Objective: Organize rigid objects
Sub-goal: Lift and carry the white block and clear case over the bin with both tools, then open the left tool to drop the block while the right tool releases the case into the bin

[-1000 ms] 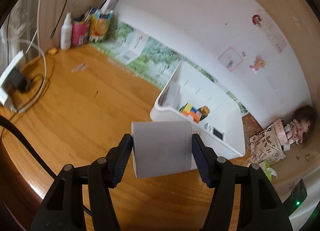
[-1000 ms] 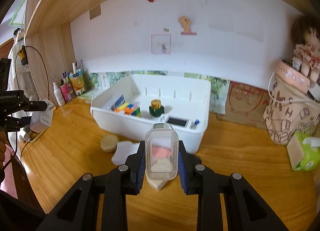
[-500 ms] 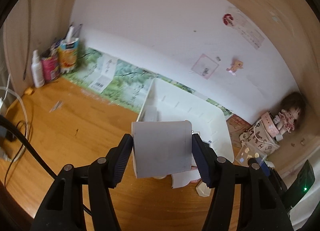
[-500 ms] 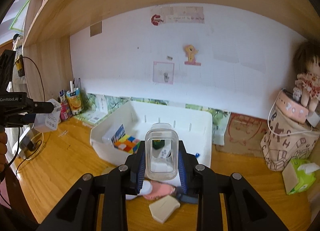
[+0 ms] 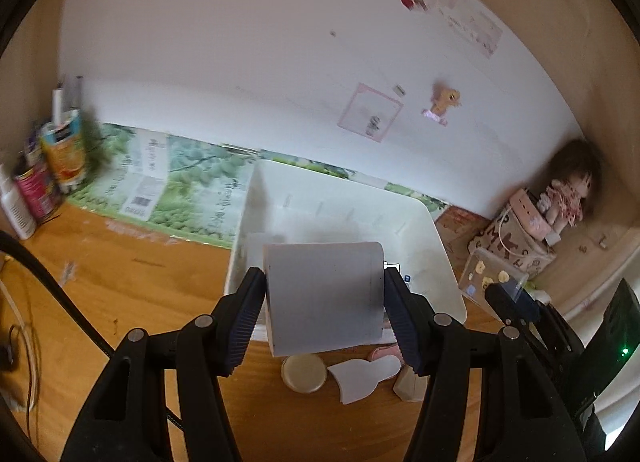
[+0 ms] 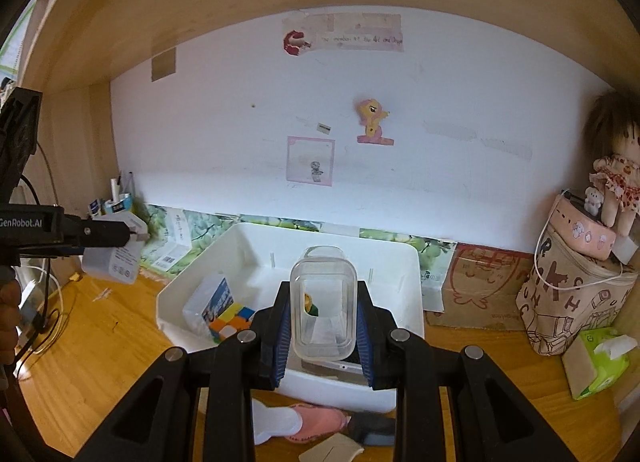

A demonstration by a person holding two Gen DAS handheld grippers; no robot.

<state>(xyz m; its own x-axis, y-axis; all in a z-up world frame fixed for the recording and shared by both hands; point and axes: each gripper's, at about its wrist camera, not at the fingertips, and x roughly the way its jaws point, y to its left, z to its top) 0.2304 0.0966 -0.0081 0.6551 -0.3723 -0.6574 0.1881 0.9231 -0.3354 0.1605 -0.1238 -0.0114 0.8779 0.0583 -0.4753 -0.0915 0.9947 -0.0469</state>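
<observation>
While both loads are held above the white bin (image 6: 404, 262), a clash over it is the main risk. A white adapter block (image 5: 322, 296) is clamped by the left hand-held gripper (image 5: 322, 304), half open; a clear lidded box (image 6: 324, 302) by the right hand-held gripper (image 6: 323, 336), nearly closed. Either could be dropped beside the bin onto loose pieces (image 5: 362, 376) at its near wall.

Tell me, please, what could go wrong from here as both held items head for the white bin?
1. The left tongs hold the white charger block by its smooth sides; it could slip and drop onto the loose pieces on the desk.
2. The right tongs hold a clear plastic box over the white bin; releasing here may land it on the colourful cube.
3. Both tongs approach one bin and might collide.
</observation>
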